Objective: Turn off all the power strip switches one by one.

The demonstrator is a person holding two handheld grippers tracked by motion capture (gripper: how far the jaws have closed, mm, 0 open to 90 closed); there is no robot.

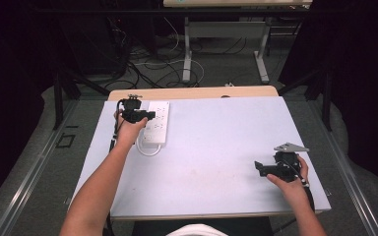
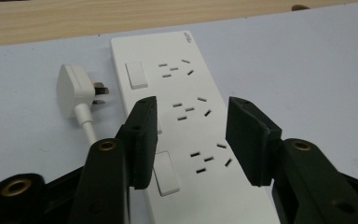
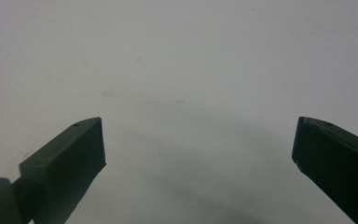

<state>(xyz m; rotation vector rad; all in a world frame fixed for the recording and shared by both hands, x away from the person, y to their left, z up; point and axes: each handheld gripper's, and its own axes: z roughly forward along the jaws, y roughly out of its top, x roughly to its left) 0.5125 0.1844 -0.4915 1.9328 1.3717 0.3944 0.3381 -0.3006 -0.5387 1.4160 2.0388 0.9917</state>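
A white power strip (image 1: 156, 123) lies at the far left of the table, with several sockets and switches on its face (image 2: 191, 112). Its white plug (image 2: 77, 91) rests on the table beside it, and its cord (image 1: 147, 150) loops at the strip's near end. My left gripper (image 1: 150, 116) hovers over the strip, open (image 2: 191, 105), with the middle socket seen between its jaws and nothing pressed by the pads. My right gripper (image 1: 258, 167) is at the near right, wide open (image 3: 198, 140) over bare table.
A pale sheet (image 1: 216, 147) covers the table, with a wooden strip (image 1: 192, 92) along the far edge. Beyond it are a desk's legs (image 1: 187, 54) and loose cables on the floor (image 1: 142, 69).
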